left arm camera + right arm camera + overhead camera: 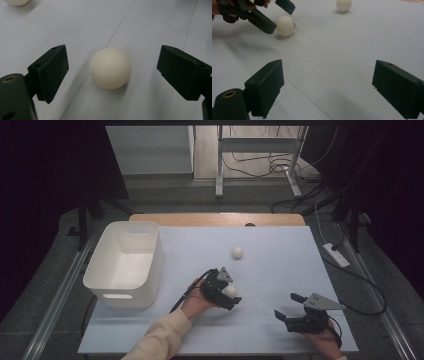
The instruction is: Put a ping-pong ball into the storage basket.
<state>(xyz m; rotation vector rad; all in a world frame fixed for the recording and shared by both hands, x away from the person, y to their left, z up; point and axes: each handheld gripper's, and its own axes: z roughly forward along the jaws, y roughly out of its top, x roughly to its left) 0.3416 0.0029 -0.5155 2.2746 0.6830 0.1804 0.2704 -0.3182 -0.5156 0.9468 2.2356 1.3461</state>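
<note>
Left gripper [231, 292] spread wide around near ball [110, 67], pads clear of it on both sides, ball resting mid-table. Second ball [237, 252] farther back, well apart. White bin [150, 270] along left edge. Right gripper [290, 309] released, gripping nothing, near front edge, bare table [280, 260] ahead.

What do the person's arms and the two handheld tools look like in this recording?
Both tools are black, each with two blocky, flat-faced jaws. The left tool carries a small grey three-cornered plate, and a black cable trails from it. The right tool has a larger grey plate. The left forearm wears a cream sleeve.
</note>
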